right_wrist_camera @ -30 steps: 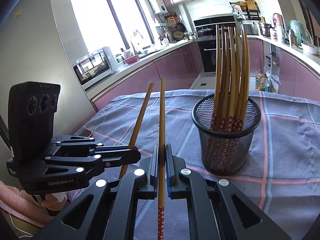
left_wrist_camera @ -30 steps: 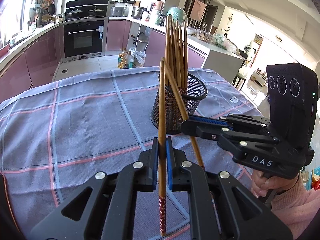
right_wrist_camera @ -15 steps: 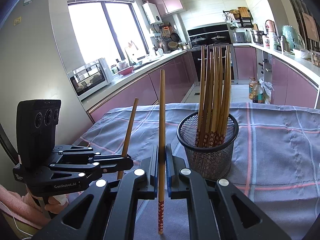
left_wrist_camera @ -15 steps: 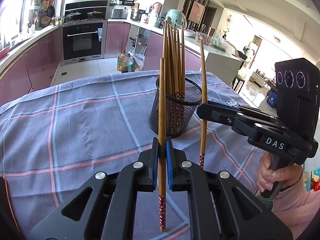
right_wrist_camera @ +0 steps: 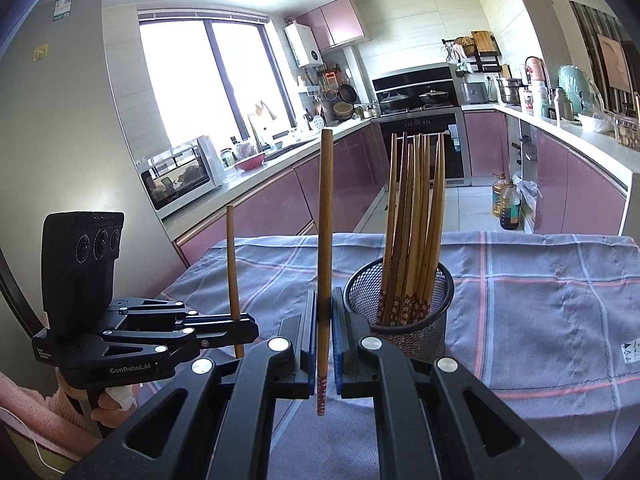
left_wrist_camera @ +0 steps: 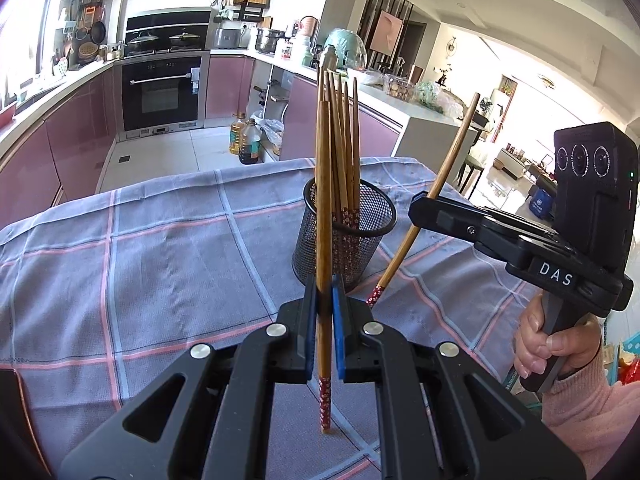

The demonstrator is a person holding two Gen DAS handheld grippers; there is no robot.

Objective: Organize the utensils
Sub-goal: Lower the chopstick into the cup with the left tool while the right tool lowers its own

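Big picture first: a bench point(left_wrist_camera: 120, 248) under a grey-blue checked cloth with pink and pale lines, woven and a little rumpled at the far edge, and on it one round black wire-mesh cup point(left_wrist_camera: 345, 236), open at the top, see-through. In the cup stands a bundle of brown wooden chopsticks point(right_wrist_camera: 416, 216), slim round rods, red flower-patterned ends down, plain tips fanning upward. Now the two in play: the left claw point(left_wrist_camera: 325, 334) is clamped on a single stick point(left_wrist_camera: 323, 208), blue pads pinching it low on the shaft, held upright, patterned end below the pads and near the cloth. The right claw point(right_wrist_camera: 325, 344) is likewise clamped on its own stick point(right_wrist_camera: 325, 216), near upright from its own camera; from the left view that stick leans, top tilted away to the right, patterned end just beside the cup's base. Here's what the drop turns on, as I read it: the cup lies ahead of both claws, right of the right claw's stick, and each stick's long axis must come over the rim and go in end-first. The right claw looks the nearer, but its stick's low end sits below rim height, so a lift seems needed first. Smooth hard rods, thin mesh — a light cup that could tip if nudged.
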